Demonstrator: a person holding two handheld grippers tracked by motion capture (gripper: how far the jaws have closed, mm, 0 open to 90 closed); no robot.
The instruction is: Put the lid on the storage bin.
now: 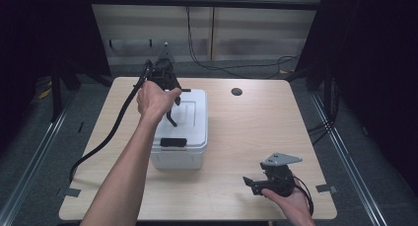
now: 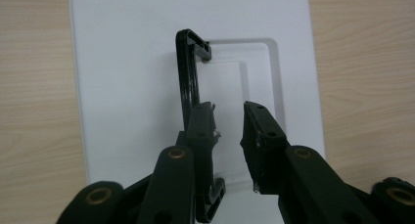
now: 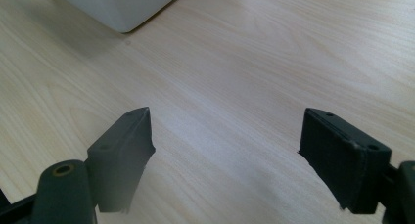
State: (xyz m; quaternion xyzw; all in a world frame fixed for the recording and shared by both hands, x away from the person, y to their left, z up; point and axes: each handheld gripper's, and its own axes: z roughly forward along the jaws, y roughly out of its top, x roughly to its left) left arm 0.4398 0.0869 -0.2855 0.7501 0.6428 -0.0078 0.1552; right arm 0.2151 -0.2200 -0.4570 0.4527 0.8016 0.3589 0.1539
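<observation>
A white cooler box (image 1: 190, 137) with a black front latch (image 1: 173, 142) stands left of centre on the wooden table (image 1: 246, 132). Its black handle (image 1: 171, 116) is swung up off the lid. My left gripper (image 1: 175, 95) hangs over the lid, pointing down. In the left gripper view the handle (image 2: 187, 82) stands on edge against the outer side of one jaw, above the white lid (image 2: 122, 87). That gripper (image 2: 229, 119) is open, with bare lid showing in the narrow gap. My right gripper (image 1: 252, 184) rests low at the front right, open (image 3: 225, 136) over bare wood.
A round cable hole (image 1: 236, 92) sits at the table's back centre. A thick black cable (image 1: 113, 130) trails from the left gripper off the table's left side. A corner of the box (image 3: 117, 6) lies ahead of the right gripper. Dark floor and rails surround the table.
</observation>
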